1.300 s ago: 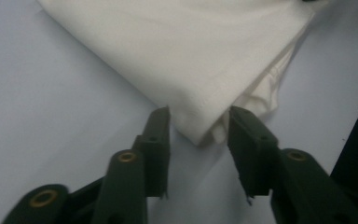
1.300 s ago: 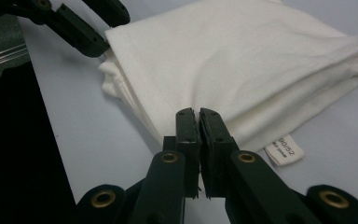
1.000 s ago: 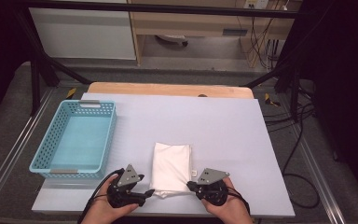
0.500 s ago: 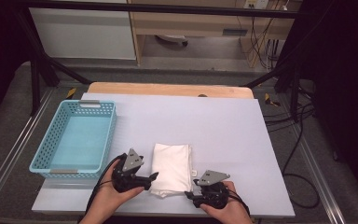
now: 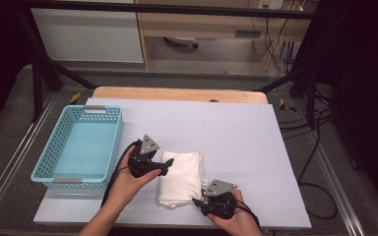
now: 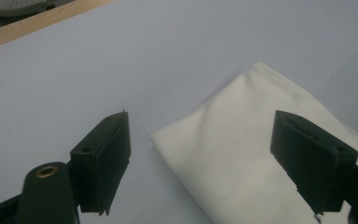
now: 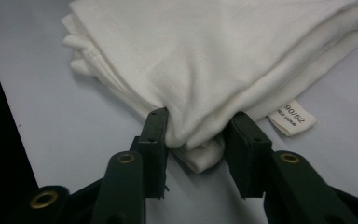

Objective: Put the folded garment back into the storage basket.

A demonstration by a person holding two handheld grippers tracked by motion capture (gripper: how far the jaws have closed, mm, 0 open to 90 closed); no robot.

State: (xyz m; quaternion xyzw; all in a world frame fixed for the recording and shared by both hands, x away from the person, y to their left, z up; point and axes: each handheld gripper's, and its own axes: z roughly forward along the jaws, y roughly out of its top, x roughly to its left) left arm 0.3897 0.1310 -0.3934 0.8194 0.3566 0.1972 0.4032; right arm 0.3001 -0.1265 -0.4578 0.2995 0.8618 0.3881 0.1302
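Observation:
A folded white cloth (image 5: 182, 174) lies on the pale table (image 5: 236, 132) near its front edge. My left gripper (image 5: 168, 163) hovers at the cloth's far left corner. In the left gripper view the left gripper (image 6: 200, 126) stands wide open over that corner of the cloth (image 6: 242, 154), its jaws having just been opening, with nothing gripped. My right gripper (image 5: 197, 201) is at the cloth's near right corner. In the right gripper view the right gripper (image 7: 198, 135) has just been closing, and its pads (image 7: 156, 135) press a bunched fold of the cloth (image 7: 214, 51) between them. A small size label (image 7: 291, 116) sticks out beside it.
An empty light-blue mesh basket (image 5: 103, 109) stands on the table's left side, close to my left hand. A wooden strip (image 5: 177, 93) runs along the far edge. The front edge lies just under my right hand (image 5: 236, 221).
My left gripper has moved away from the front edge, along the cloth's left side to its far corner, and opened wider. The right gripper stayed put and let go, then closed on the cloth's fold.

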